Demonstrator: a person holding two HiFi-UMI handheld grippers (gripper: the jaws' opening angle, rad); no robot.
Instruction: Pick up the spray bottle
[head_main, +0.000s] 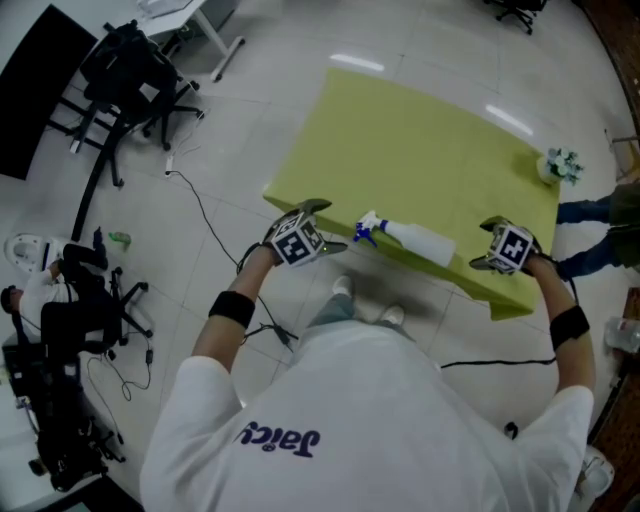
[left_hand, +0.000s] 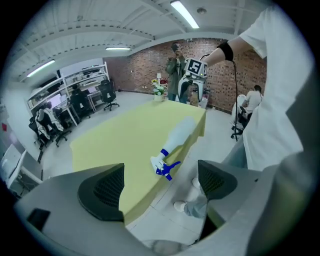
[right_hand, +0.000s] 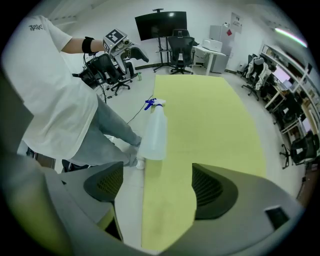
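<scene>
A clear spray bottle (head_main: 414, 240) with a white and blue trigger head lies on its side along the near edge of the yellow-green table (head_main: 420, 150). Its head points left. My left gripper (head_main: 325, 228) hovers open just left of the head, off the table's corner. My right gripper (head_main: 490, 245) stands open just right of the bottle's base. In the left gripper view the bottle (left_hand: 175, 142) lies ahead between the open jaws of the left gripper (left_hand: 160, 186). In the right gripper view the bottle (right_hand: 154, 132) lies ahead, and the right gripper (right_hand: 156, 186) holds nothing.
A small potted plant (head_main: 559, 166) sits at the table's far right corner. Office chairs (head_main: 125, 75) and camera stands (head_main: 70, 330) with cables stand on the floor to the left. A person (left_hand: 175, 75) stands beyond the table's far end.
</scene>
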